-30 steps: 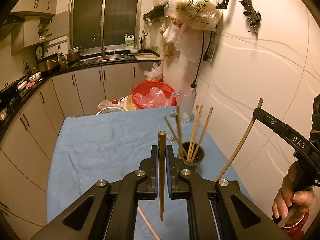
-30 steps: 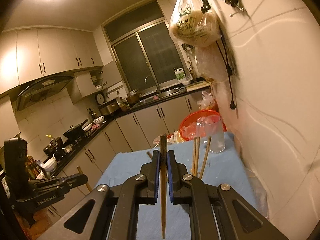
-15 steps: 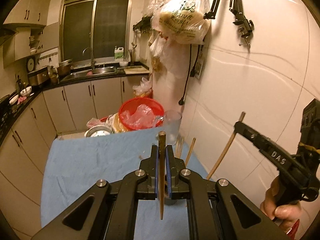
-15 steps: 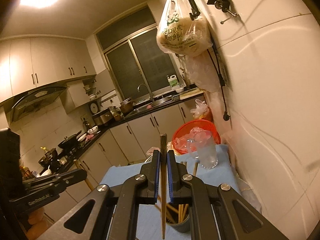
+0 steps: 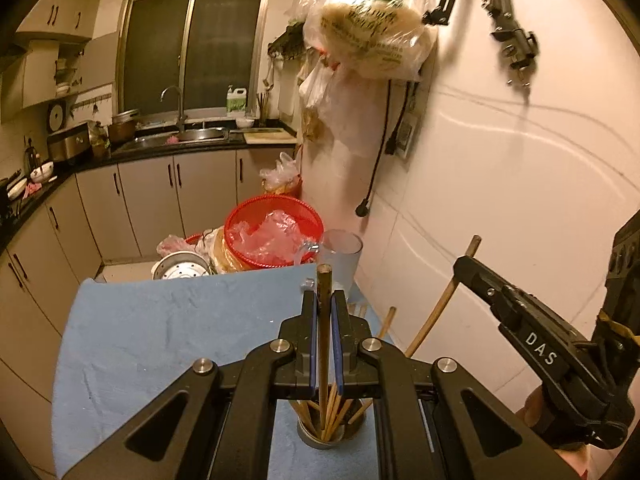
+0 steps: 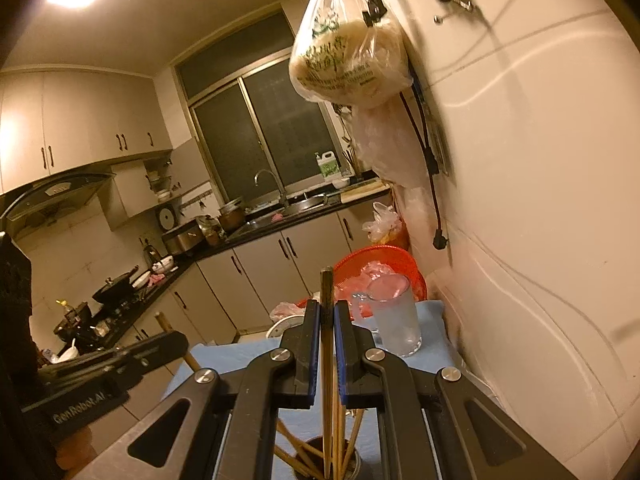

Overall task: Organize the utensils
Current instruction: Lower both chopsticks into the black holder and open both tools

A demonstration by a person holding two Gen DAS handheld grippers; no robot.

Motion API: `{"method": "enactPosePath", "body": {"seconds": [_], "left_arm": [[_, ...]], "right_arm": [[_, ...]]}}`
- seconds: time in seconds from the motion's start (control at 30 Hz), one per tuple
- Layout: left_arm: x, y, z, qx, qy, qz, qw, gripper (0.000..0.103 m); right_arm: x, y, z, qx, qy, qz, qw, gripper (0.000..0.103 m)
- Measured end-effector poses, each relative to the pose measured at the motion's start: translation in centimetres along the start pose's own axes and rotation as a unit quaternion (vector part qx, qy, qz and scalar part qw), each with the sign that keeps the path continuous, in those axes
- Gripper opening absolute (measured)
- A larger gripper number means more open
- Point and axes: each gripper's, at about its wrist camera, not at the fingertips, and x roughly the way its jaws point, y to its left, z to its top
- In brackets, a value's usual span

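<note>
My left gripper (image 5: 324, 300) is shut on a wooden chopstick (image 5: 323, 344), held upright between its blue pads, the lower end hanging over a small metal holder (image 5: 320, 438) with several chopsticks in it. My right gripper (image 6: 327, 308) is shut on another chopstick (image 6: 327, 344), also upright, its lower end down among the sticks in the same holder (image 6: 352, 462). The left wrist view shows the right gripper (image 5: 466, 266) at the right, its chopstick (image 5: 436, 308) slanting down. In the right wrist view the left gripper (image 6: 174, 340) sits at the lower left.
A blue cloth (image 5: 160, 332) covers the table. A clear glass tumbler (image 6: 394, 320) stands at its far right corner by the white wall (image 5: 500, 200). Behind the table are a red basket (image 5: 272, 232) with plastic bags and a metal pot (image 5: 180, 270). A filled bag (image 6: 348, 64) hangs overhead.
Both grippers have moved forward over the table, each still gripping its chopstick. The holder, earlier ahead of the jaws, now lies just beneath them.
</note>
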Motion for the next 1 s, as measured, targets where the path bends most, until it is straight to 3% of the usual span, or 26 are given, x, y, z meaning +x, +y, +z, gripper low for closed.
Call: {"method": "enactPosePath", "body": {"seconds": [0.47,1.0], "left_arm": [[2.3,0.5,-3.7,0.002,0.028,-0.013,0.9995,0.007],[3.4,0.9,-6.1,0.008,0.049,0.002,0.9987,0.007]], "right_arm": [[3.5,-1.1,-4.2,0.005,0.052,-0.008,0.999,0.007],[5.5,-0.5,-6.9,-0.012,0.081,-0.019,0.996,0.008]]}}
